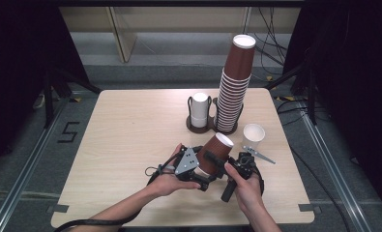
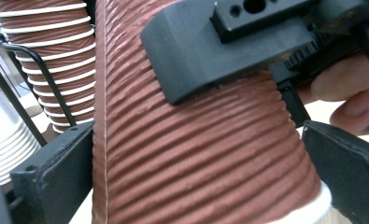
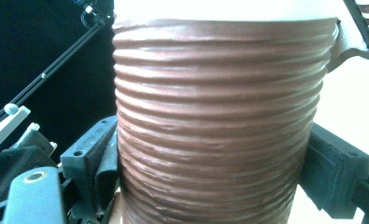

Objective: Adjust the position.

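A brown ribbed paper cup [image 1: 214, 152] hangs tilted above the table's front, its white mouth up and to the right. Both grippers grip it. My left gripper [image 1: 201, 170], with its grey plate, comes from the left, and its jaws press the cup [image 2: 196, 154] near the base on both sides. From the right, my right gripper [image 1: 221, 162] reaches the cup [image 3: 215, 116], with a jaw against each flank. One black jaw of the right gripper crosses the cup's upper part in the left gripper view.
A tall stack of brown cups [image 1: 234, 82] and a short stack of white cups [image 1: 199, 110] stand in a black holder at the back centre. A single white cup [image 1: 253, 135] stands upright right of the grippers. The table's left half [image 1: 125, 140] is bare wood.
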Motion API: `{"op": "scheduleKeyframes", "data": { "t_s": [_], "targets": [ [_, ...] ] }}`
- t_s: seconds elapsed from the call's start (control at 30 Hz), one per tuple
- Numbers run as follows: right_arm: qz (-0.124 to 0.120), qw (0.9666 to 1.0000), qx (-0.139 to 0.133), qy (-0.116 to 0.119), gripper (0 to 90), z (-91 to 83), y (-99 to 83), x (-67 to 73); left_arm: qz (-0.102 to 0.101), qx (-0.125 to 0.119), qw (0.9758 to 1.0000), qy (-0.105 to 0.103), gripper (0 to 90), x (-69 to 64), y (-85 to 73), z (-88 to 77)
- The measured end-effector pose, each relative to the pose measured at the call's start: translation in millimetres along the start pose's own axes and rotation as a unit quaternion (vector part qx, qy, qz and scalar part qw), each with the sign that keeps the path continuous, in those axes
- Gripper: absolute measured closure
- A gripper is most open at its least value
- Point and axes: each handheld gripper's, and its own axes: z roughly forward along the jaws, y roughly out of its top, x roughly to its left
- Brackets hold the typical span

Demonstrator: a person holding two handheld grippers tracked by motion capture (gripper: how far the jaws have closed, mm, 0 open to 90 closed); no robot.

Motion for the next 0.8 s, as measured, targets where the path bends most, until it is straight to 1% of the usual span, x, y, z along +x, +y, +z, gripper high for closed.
{"op": "scheduleKeyframes", "data": {
  "t_s": [0.03,0.07,0.13,0.23,0.27,0.3,0.33,0.37,0.4,0.43,0.47,0.5,0.57,0.6,0.67,0.7,0.73,0.8],
  "targets": [
    [0.004,1.0,0.001,-0.007,16.8,0.2,0.1,0.1,-0.001,0.002,1.0,-0.001,1.7,0.3,0.2,-0.5],
    [0.004,1.0,0.001,-0.007,16.8,0.2,0.1,0.1,-0.001,0.002,1.0,-0.001,2.6,0.3,0.2,-0.5],
    [0.009,0.9999,-0.003,0.007,15.9,-0.3,0.3,-0.7,-0.003,-0.001,1.0,-0.001,3.7,0.8,0.4,-1.4],
    [-0.001,1.0,-0.003,0.004,14.1,-0.3,1.2,0.5,-0.003,0.0,1.0,0.0,6.6,1.3,1.8,-3.6],
    [-0.007,1.0,-0.004,-0.001,12.6,0.2,1.6,1.9,-0.003,-0.002,1.0,0.002,10.8,1.5,2.2,-4.3],
    [-0.012,0.9999,-0.003,0.009,11.4,0.2,1.8,2.3,-0.005,-0.004,1.0,0.004,11.3,2.4,3.1,-5.2],
    [-0.012,0.9999,-0.003,0.009,11.4,0.2,1.8,2.3,-0.011,-0.01,0.9999,0.001,11.3,3.3,4.1,-5.3],
    [0.002,1.0,0.005,0.007,7.2,0.5,2.0,5.3,-0.016,-0.013,0.9998,0.001,11.6,4.4,6.3,-6.4],
    [-0.015,0.9998,0.003,0.012,5.9,1.3,2.7,3.7,-0.016,-0.013,0.9998,0.001,11.8,4.4,6.3,-6.4],
    [-0.017,0.9997,0.005,0.018,4.0,1.8,2.7,4.2,-0.011,-0.011,0.9999,0.002,12.0,4.9,7.8,-7.7],
    [-0.022,0.9996,0.009,0.016,2.7,2.0,2.7,4.5,-0.013,-0.016,0.9998,0.001,12.2,4.9,8.5,-7.6],
    [-0.022,0.9995,0.012,0.017,1.9,2.5,2.9,5.0,-0.009,-0.015,0.9998,0.006,12.5,5.2,10.0,-9.2],
    [-0.023,0.9995,0.014,0.016,0.6,2.8,3.3,5.5,-0.006,-0.012,0.9999,0.007,12.8,6.6,10.7,-10.4],
    [-0.023,0.9995,0.014,0.016,0.6,2.8,3.3,5.5,-0.006,-0.012,0.9999,0.007,12.9,6.6,10.7,-10.4],
    [-0.026,0.9994,0.009,0.023,0.5,1.0,5.1,5.5,-0.003,-0.01,0.9999,0.008,13.0,8.4,10.6,-11.3],
    [-0.028,0.9994,0.012,0.014,0.5,-0.4,6.3,6.6,0.002,-0.005,0.9999,0.012,13.1,10.9,10.3,-13.5],
    [-0.031,0.9992,0.011,0.022,0.4,-1.6,7.3,6.3,0.002,-0.005,0.9999,0.012,13.1,10.9,10.3,-13.5],
    [-0.034,0.9991,0.015,0.021,0.5,-4.0,8.3,7.0,0.005,-0.002,0.9999,0.015,13.1,13.3,9.7,-16.3]
  ]
}}
